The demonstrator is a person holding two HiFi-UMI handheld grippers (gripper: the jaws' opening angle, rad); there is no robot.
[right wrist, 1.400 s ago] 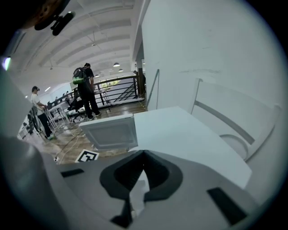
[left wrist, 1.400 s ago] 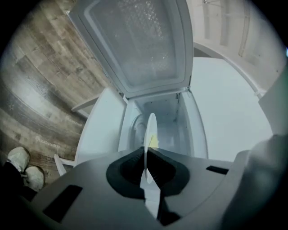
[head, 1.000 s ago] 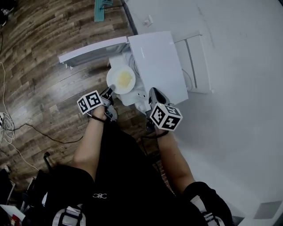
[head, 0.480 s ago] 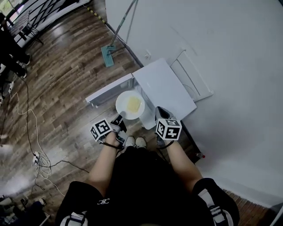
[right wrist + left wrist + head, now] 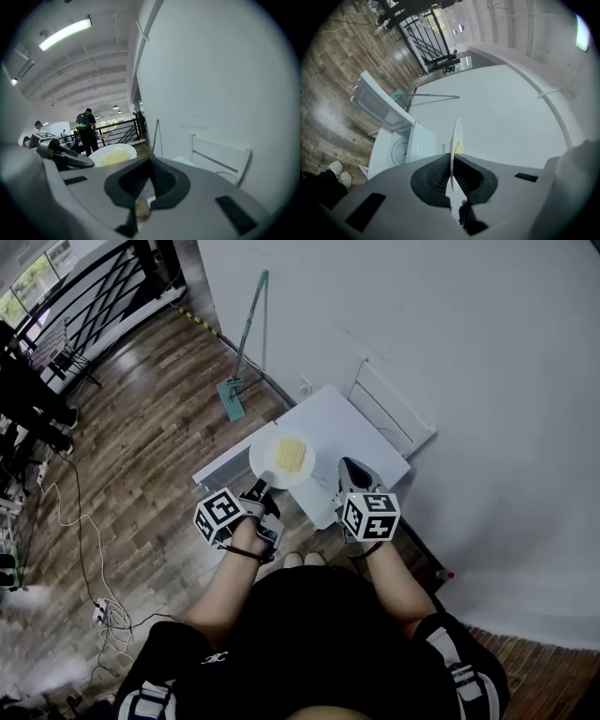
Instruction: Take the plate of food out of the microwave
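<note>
- Grip: the left gripper [image 5: 263,487] has its fingers closed narrow on the near rim of the plate [image 5: 281,461]. In the left gripper view the ribbed pads [image 5: 437,173] pinch the rim from both sides, and the plate runs out ahead of the fingertips.
- Load: the food [image 5: 292,454], a pale yellow heap, sits about mid-plate, beyond the fingertips. All its weight hangs off one edge grip.
- Position: the plate is out of the microwave [image 5: 352,423], held in the air above its open door [image 5: 220,465]. The empty turntable [image 5: 400,151] shows below and left of the left fingers.
- Right gripper [image 5: 349,467]: the fingers are closed together with nothing between them, just right of the plate and not touching it.
- Judgement: removal looks practically complete. What remains is carrying the plate clear and setting it down.
- Recommended: hold the pinch firm and the plate level, since a one-sided rim grip lets the far edge droop and the food slide away from the fingers.
- Recommended: move slowly and keep the far rim off the microwave's top and door. Bring the right fingers under or onto the opposite rim if the plate sags.
- Not established: where the plate is to go. No landing place can be picked out near the fingers.
</note>
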